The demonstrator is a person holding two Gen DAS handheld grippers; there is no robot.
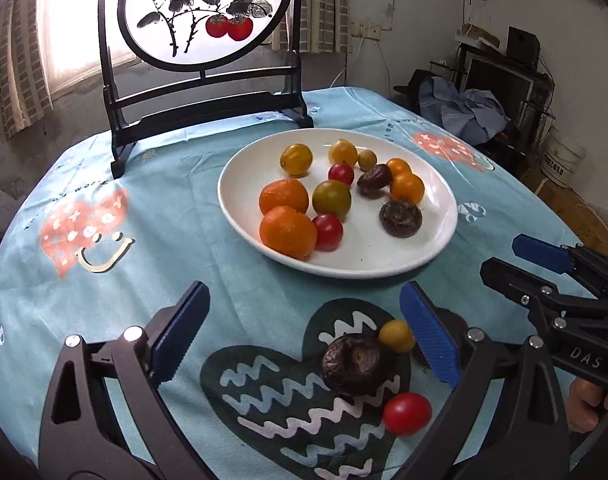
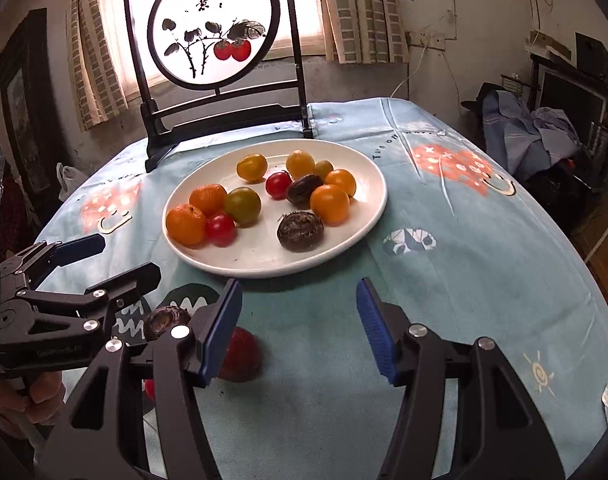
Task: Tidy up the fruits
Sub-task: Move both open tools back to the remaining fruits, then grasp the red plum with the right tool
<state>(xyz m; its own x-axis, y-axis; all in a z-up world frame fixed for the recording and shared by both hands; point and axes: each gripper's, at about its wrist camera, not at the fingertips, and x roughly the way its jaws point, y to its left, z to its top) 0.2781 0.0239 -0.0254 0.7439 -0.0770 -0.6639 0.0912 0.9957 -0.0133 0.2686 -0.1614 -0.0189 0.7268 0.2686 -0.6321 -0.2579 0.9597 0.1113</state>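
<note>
I am holding my left gripper (image 1: 304,328) low over the light blue patterned tablecloth (image 1: 191,240) with its blue-padded jaws spread wide and nothing between the pads; three loose fruits are lying on the dark heart print just inside the right-hand finger: a dark brown wrinkled round fruit (image 1: 358,364), a small yellow cherry tomato (image 1: 396,335) touching its far side and sitting right against the blue pad, and a red cherry tomato (image 1: 407,413) just nearer to me; my right gripper (image 2: 299,328) is also standing released, jaws wide apart and gripping nothing, with bare cloth between them; a red round fruit (image 2: 241,356) is lying just beside its left finger, partly hidden behind the pad, outside the gap; beyond both claws the white oval ceramic plate (image 2: 356,224) is carrying the gathered fruit, two oranges (image 2: 185,224) at its left edge among red, yellow and greenish tomatoes and two more dark brown fruits; behind the plate the black-framed round painted screen (image 2: 215,24) is standing upright.
</note>
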